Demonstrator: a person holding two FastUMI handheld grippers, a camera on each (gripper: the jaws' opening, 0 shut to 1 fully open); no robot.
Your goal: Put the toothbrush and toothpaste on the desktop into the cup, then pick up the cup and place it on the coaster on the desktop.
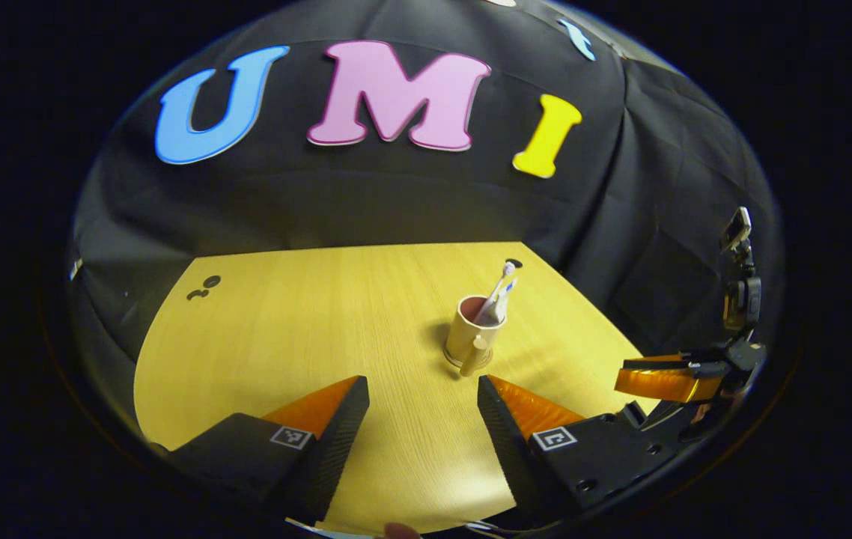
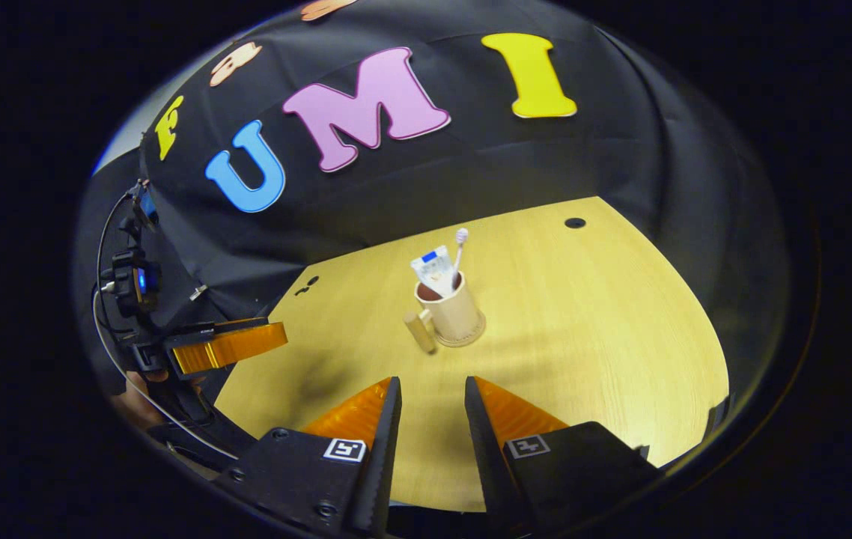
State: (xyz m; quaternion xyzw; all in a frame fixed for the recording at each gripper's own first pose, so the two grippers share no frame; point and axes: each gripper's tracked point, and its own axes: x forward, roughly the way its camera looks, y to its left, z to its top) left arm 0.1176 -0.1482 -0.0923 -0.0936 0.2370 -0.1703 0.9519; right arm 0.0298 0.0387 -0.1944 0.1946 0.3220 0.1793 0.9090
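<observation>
A tan cup with a side handle stands upright on the wooden table, holding a white toothbrush and a toothpaste tube. A thin tan coaster rims the cup's base. In the left gripper view my left gripper is open, a short way in front of the cup, with nothing between its fingers. In the right gripper view my right gripper is also open and empty, pointing at the cup from a little distance.
The table has small dark holes near its far edge. The right gripper shows at the right of the left gripper view. The left gripper shows at the left of the right gripper view, over the table's edge.
</observation>
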